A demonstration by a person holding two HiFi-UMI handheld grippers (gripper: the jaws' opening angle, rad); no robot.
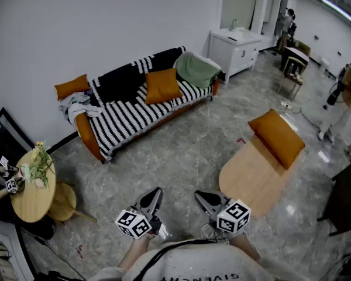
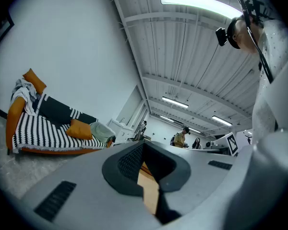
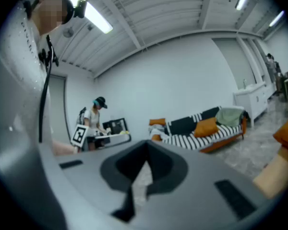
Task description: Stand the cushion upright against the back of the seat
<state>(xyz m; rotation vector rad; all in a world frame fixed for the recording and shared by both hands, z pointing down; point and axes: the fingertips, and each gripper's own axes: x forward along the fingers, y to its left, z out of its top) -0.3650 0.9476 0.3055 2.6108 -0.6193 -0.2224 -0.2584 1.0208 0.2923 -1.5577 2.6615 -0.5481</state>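
Against the white wall stands the long sofa (image 1: 91, 140), the biggest thing in the room. It has an orange frame, and a black-and-white striped blanket (image 1: 128, 117) is spread over its seat and back. On it I count four things. A green cloth (image 1: 197, 69) is heaped at the right end. The middle cushion (image 1: 162, 85), orange, stands upright and leans on the back of the seat. The end cushion (image 1: 72, 86), also orange, sits at the left end by the arm, and a small pile of pale clothes (image 1: 76, 105) lies just below it.

Nearer to the person, on the grey floor, is an oval wooden table (image 1: 245, 180). One large cushion (image 1: 277, 137), orange too, lies flat across its far end. A white cabinet (image 1: 240, 54) with a basin in its top stands to the right of the sofa. At the left side a round table (image 1: 29, 202) carries a bunch of flowers (image 1: 40, 164), and a low stool (image 1: 63, 201) is just beside it.

Both grippers are low in front of the person, well apart from the sofa and from every cushion. The left gripper (image 1: 157, 191) has its jaws pressed together with nothing between them. The right gripper (image 1: 198, 196) is the same, closed and empty.
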